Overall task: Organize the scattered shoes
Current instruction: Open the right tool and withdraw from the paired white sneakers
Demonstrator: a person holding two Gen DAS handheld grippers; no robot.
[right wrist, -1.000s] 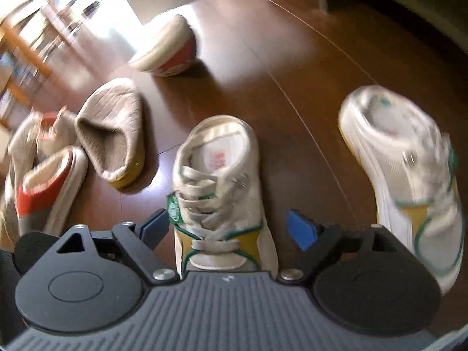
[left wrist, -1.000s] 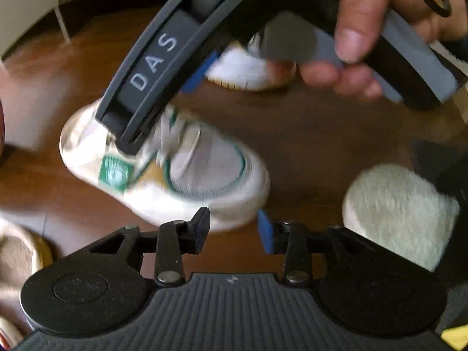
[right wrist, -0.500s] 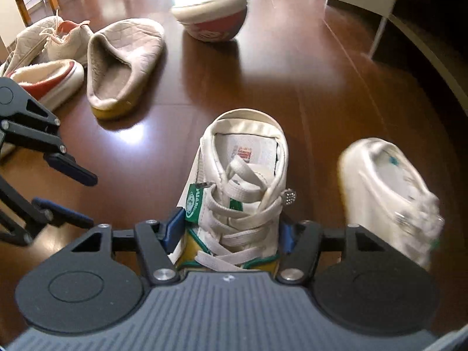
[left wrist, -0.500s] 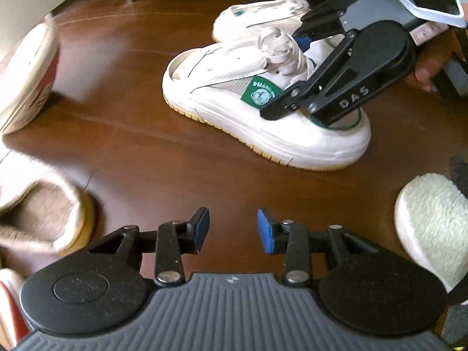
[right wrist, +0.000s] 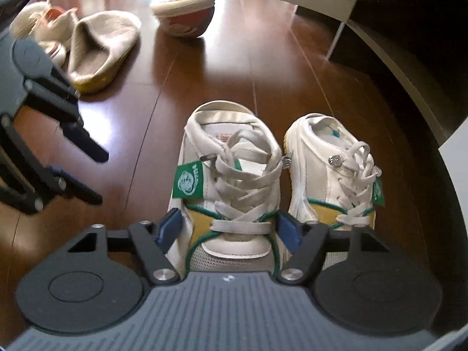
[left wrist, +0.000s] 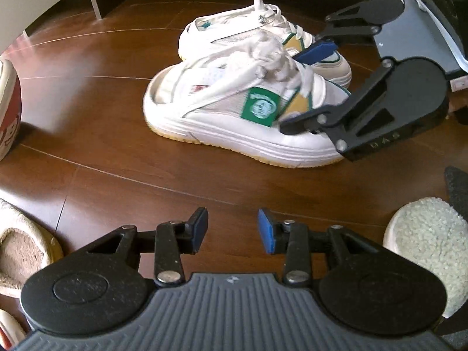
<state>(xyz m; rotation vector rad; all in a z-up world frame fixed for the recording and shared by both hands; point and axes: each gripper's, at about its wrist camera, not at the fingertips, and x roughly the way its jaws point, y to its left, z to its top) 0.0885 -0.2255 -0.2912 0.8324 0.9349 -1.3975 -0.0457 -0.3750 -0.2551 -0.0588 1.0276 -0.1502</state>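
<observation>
Now the right gripper (right wrist: pixel 228 228) is clamping the near sneaker (right wrist: pixel 228 181) across its soft, light forefoot at frame centre, its mate (right wrist: pixel 333 172) just beside on the floor (right wrist: pixel 228 64); the left gripper (left wrist: pixel 233 229) is hovering open, holding nothing.

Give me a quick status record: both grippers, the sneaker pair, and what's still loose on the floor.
right gripper: fingers shut on the near sneaker across its forefoot
left gripper: open, holding nothing, above bare wood floor
sneaker pair: far sneaker stands close beside the near one, heels the same way
loose shoes: beige slipper, red-and-cream shoe, fleecy slipper
</observation>
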